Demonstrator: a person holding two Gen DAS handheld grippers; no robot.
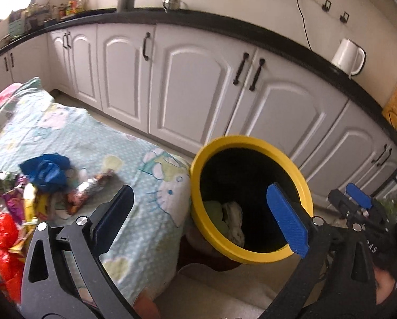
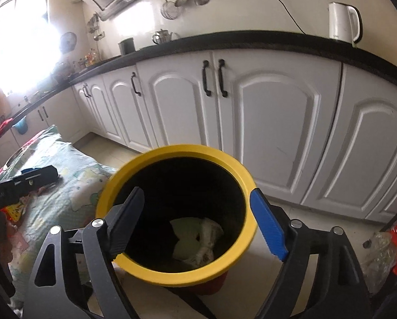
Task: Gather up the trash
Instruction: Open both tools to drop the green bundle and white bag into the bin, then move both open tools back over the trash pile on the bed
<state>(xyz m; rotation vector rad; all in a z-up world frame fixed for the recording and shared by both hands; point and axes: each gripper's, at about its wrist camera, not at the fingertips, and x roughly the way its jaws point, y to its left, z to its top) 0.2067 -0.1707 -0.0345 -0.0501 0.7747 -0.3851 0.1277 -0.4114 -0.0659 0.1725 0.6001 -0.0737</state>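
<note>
Your left gripper (image 1: 198, 212) has its fingers spread wide, nothing between them: the black finger (image 1: 113, 212) hangs over the edge of the cloth-covered bench, the blue-padded finger (image 1: 287, 219) sits over the mouth of the round yellow-rimmed bin with the black inside (image 1: 198, 186). Your right gripper (image 2: 195, 223) is also wide apart and empty, both fingers straddling the bin (image 2: 171, 276) from above; the black one (image 2: 126, 218) is over the near-left rim, the blue one (image 2: 268, 226) is over the right rim. Neither touches the bin as far as I can tell. At the bottom of the bin lie crumpled pale green and white scraps (image 2: 195, 236), also visible from the left camera (image 1: 225, 218). The bin stands on the floor, right against the corner of the bench covered in light blue cartoon-print cloth (image 1: 97, 133). Trash left on that cloth: a crumpled blue plastic piece (image 1: 45, 171), a twisted silver-and-brown foil wrapper (image 1: 88, 190) just beside it, mixed purple and yellow wrappers (image 1: 25, 202), and red plastic netting (image 1: 4, 244) at the near-left edge. In the left view your right gripper shows at far right (image 1: 357, 202); in the right view the left one pokes in from the left over the cloth (image 2: 25, 182). Behind: white cabinet doors with black handles (image 2: 272, 122) under a black countertop, a white electric kettle (image 2: 344, 22) on it.
</note>
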